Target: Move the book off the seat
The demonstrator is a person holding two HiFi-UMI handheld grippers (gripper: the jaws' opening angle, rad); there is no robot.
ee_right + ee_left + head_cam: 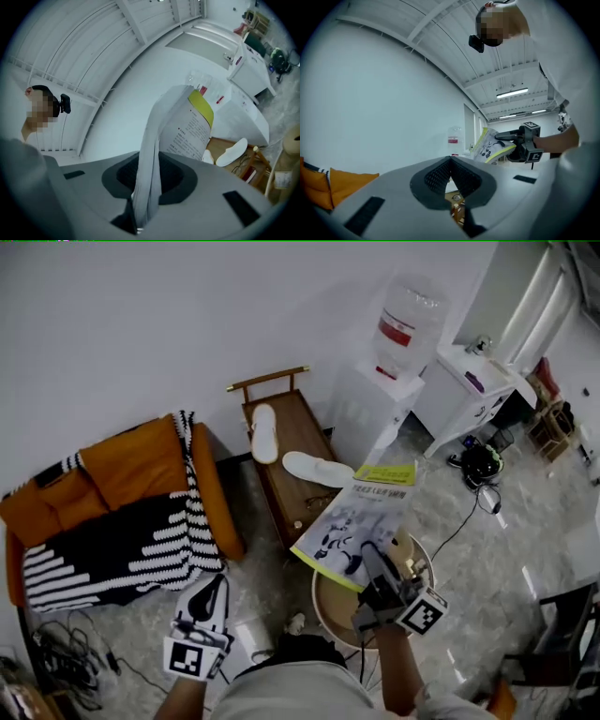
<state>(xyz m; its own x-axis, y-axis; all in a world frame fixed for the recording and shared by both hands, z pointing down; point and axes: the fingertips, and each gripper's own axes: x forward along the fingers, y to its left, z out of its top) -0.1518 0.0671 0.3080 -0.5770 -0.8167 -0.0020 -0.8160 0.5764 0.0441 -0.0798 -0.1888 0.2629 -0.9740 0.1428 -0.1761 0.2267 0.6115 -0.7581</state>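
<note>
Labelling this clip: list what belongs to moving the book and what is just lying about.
In the job: book; right hand-held gripper, clamped on it.
Lying about: white slippers; wooden bench; water dispenser; orange sofa; striped blanket; left hand-held gripper.

Plain white wall at rear. Floor pale, marbled, glossy. Orange sofa against the wall, with a black-and-white striped throw draped over it. Dark wooden bench beside it, two white slippers on top. Water dispenser and white cabinet to the right. Cables on floor by sofa. Ceiling strip lights lit.
</note>
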